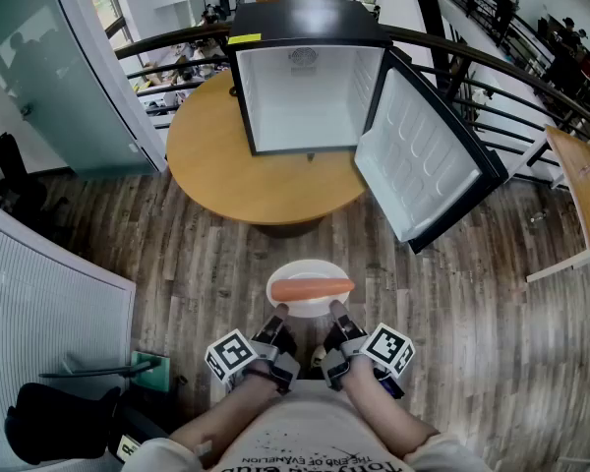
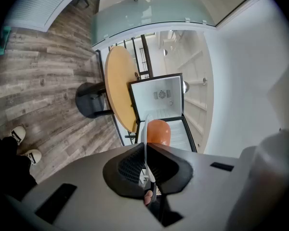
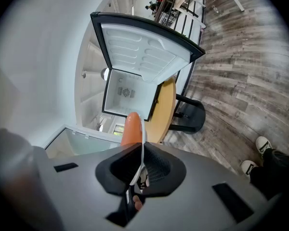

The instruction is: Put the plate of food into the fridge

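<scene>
Left gripper (image 1: 278,313) and right gripper (image 1: 336,311) jaws each pinched plate (image 1: 310,268) rim; fridge (image 1: 310,96) open on table (image 1: 216,165), well apart; carry and insertion pending.

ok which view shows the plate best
The head view. It looks down on the whole white plate, with the orange food lying across it and the left gripper and right gripper clamped on its near rim. Each gripper view shows only a thin edge-on sliver of rim between the jaws, with the food beyond.
</scene>
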### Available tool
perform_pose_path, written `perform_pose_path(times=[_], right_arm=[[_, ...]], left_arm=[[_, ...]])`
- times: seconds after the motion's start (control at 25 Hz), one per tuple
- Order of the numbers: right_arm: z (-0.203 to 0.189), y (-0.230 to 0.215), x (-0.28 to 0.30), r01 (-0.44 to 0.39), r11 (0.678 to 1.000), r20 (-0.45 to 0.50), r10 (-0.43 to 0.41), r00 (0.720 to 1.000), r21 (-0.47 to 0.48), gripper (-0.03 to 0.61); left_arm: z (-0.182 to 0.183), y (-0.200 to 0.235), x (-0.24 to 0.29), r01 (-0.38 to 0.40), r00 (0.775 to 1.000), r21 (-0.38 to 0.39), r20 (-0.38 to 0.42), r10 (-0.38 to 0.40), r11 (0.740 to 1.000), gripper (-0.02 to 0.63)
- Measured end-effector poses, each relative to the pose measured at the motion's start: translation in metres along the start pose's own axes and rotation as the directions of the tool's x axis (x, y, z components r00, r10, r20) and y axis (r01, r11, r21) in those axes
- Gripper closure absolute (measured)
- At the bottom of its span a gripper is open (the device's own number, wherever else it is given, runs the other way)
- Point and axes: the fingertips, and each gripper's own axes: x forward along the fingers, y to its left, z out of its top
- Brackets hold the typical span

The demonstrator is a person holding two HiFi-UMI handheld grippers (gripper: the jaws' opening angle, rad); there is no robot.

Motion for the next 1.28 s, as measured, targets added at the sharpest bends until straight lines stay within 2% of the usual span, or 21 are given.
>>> perform_pose_path(times=[0.2, 0.52, 0.68, 1.0, 1.28], right_arm=[[-0.001, -0.002, 0.000, 0.002, 1.000, 0.003, -0.002, 1.000, -0.007, 0.541], [-0.002, -0.001, -0.001, -0.004, 1.000, 0.018, 0.004, 1.000, 0.017, 0.541], [-0.004, 0.000, 0.001, -0.008, 1.000, 0.017, 0.008, 1.000, 0.007, 0.541], [-0.017, 0.002, 0.006, 0.009, 1.000, 0.018, -0.009, 1.000, -0.010, 0.541], [-0.035, 0.005, 0.013, 0.010, 1.000, 0.044, -0.010, 0.999, 0.012, 0.541]], left_arm=[[-0.001, 0.006, -0.004, -0.052, 0.999, -0.016, -0.002, 0.052, 0.999, 0.581], [0.000, 0.002, -0.003, -0.018, 1.000, 0.000, -0.011, 0.018, 1.000, 0.581], [0.002, 0.005, -0.006, -0.042, 0.999, -0.011, -0.013, 0.042, 0.999, 0.581], [0.013, 0.010, -0.015, -0.042, 0.999, -0.024, -0.022, 0.042, 0.999, 0.581], [0.028, 0.014, -0.023, -0.042, 0.998, -0.013, -0.051, 0.041, 0.999, 0.581]])
